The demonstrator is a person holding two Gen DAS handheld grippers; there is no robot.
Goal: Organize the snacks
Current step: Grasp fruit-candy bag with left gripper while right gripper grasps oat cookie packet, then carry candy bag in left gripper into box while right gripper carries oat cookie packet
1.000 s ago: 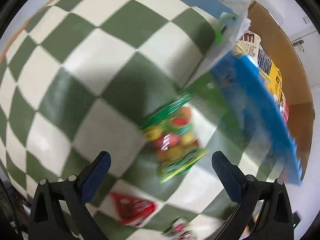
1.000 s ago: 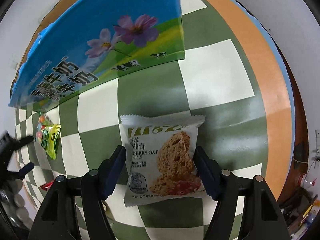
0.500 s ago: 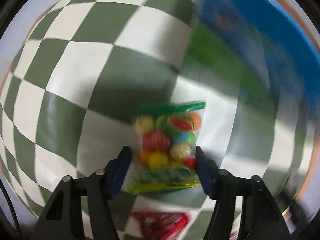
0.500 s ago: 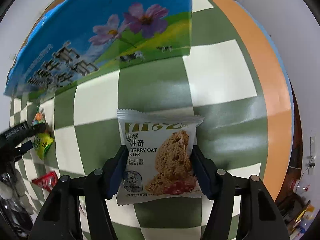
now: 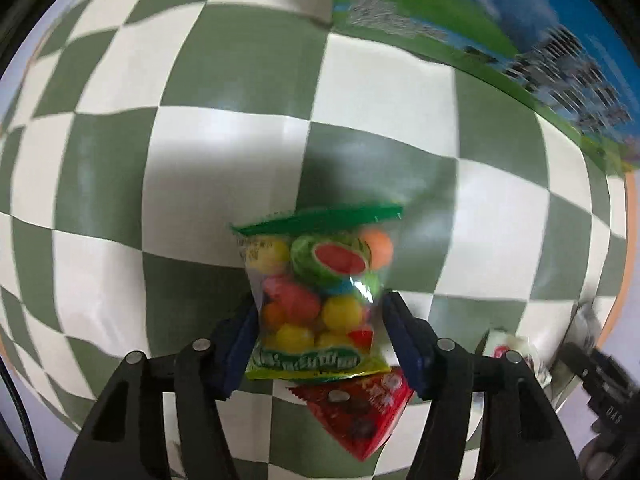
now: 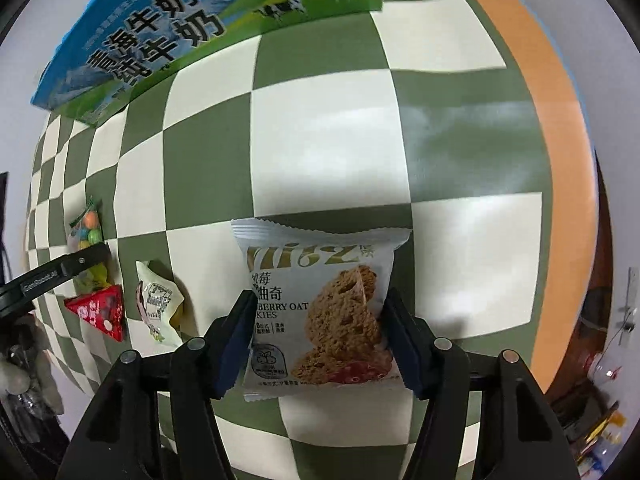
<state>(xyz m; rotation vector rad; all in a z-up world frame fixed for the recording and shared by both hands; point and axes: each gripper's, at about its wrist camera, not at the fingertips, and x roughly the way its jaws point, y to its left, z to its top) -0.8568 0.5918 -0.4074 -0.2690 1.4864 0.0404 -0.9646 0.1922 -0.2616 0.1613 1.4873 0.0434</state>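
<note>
A clear bag of coloured candy balls (image 5: pixel 320 280) with a green top sits between the blue pads of my left gripper (image 5: pixel 319 320). The pads touch both of its sides while the jaws are opening slightly. The bag's lower edge overlaps a red triangular packet (image 5: pixel 360 412). My right gripper (image 6: pixel 320 320) points down, its pads pressing the sides of a white oat cookie packet (image 6: pixel 320 304); these jaws are opening a little too. The candy bag (image 6: pixel 86 228) also shows at the far left of the right wrist view, with a left finger (image 6: pixel 80 262) on it.
A blue and green milk carton box (image 6: pixel 200 20) stands at the back of the green and white checked tablecloth (image 6: pixel 320 140). A red packet (image 6: pixel 100 310) and a crumpled white packet (image 6: pixel 156 300) lie left of the cookie. The orange table edge (image 6: pixel 560 120) runs along the right.
My left gripper came down and went from wide open to closed around the candy bag. The right gripper shifted across the table with the cookie packet, bringing the red and white packets into its view.
</note>
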